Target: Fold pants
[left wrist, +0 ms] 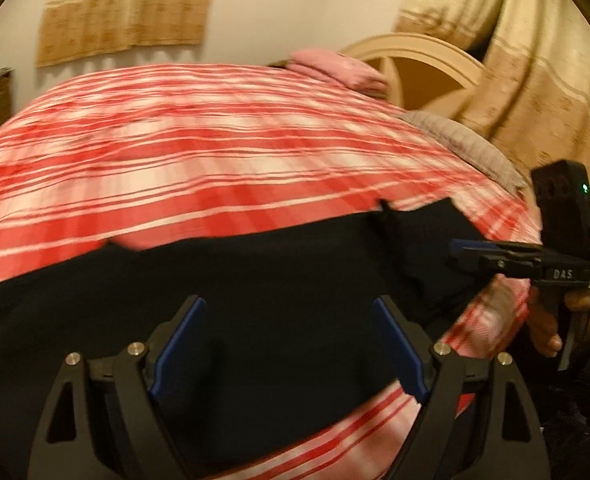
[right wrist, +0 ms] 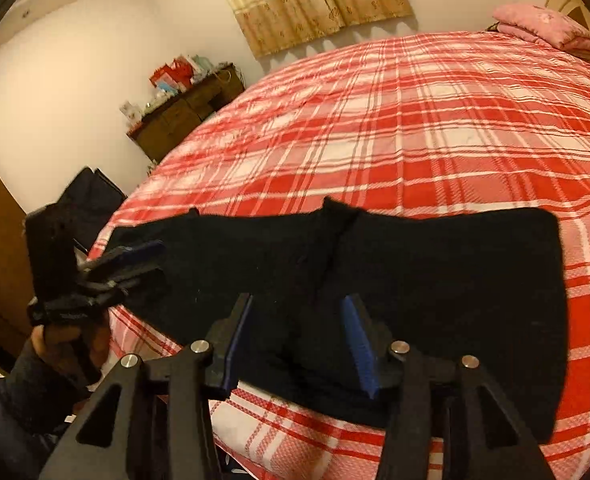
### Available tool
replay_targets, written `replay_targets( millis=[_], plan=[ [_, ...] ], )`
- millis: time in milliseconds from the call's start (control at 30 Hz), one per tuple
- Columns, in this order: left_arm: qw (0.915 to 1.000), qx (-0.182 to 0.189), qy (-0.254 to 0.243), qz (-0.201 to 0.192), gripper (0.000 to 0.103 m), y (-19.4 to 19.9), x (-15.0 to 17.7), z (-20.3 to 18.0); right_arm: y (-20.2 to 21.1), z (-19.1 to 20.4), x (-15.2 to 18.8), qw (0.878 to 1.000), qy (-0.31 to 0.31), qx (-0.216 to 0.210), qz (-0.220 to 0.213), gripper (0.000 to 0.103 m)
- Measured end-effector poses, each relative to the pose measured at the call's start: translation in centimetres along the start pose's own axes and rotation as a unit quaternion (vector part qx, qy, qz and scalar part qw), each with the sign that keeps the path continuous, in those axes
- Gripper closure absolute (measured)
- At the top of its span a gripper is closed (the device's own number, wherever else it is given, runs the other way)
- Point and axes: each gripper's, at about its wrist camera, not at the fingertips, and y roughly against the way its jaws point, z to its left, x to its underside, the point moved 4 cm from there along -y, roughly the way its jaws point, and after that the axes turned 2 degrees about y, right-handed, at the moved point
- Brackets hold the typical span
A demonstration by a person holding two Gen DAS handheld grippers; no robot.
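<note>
Black fabric pants (right wrist: 375, 264) lie flat on the red plaid bed (right wrist: 415, 120), long axis crosswise ahead of both sets of fingers; right gripper (right wrist: 299, 340) nearer, left gripper (left wrist: 291, 344) too spread, empty.

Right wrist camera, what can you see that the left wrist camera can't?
Only the right wrist view shows a wooden dresser with gift bags on top, and the whole black pants spread flat. Only the left wrist view shows the cream headboard and a grey pillow. Both show the red checked bedcover, the pink folded blanket, the curtains, and the left gripper and right gripper, both open above the pants.
</note>
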Motion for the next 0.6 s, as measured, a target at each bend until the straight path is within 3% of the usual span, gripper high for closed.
replay_targets(
  millis=[100, 233, 333, 600],
  plan=[
    [0.9994, 0.03, -0.007, 0.013, 0.016, -1.9, -0.6, -2.4, 0.9, -1.7, -0.1, 0.999, -0.023, 0.005, -0.023, 0.054],
    [0.9983, 0.044, -0.02, 0.034, 0.016, -4.3, -1.2, -5.1, 2.0, -4.0, 0.3, 0.996, -0.064, -0.004, -0.06, 0.054],
    [0.9971, 0.053, -0.02, 0.051, 0.016, -6.0, -1.6, -6.7, 2.5, -4.5, 0.6, 0.994, -0.062, -0.005, -0.086, 0.054],
    [0.9942, 0.07, -0.018, 0.079, 0.042, -9.2, -1.8, -9.7, 2.5, -5.6, 0.9, 0.991, -0.082, -0.008, -0.105, 0.053]
  ],
)
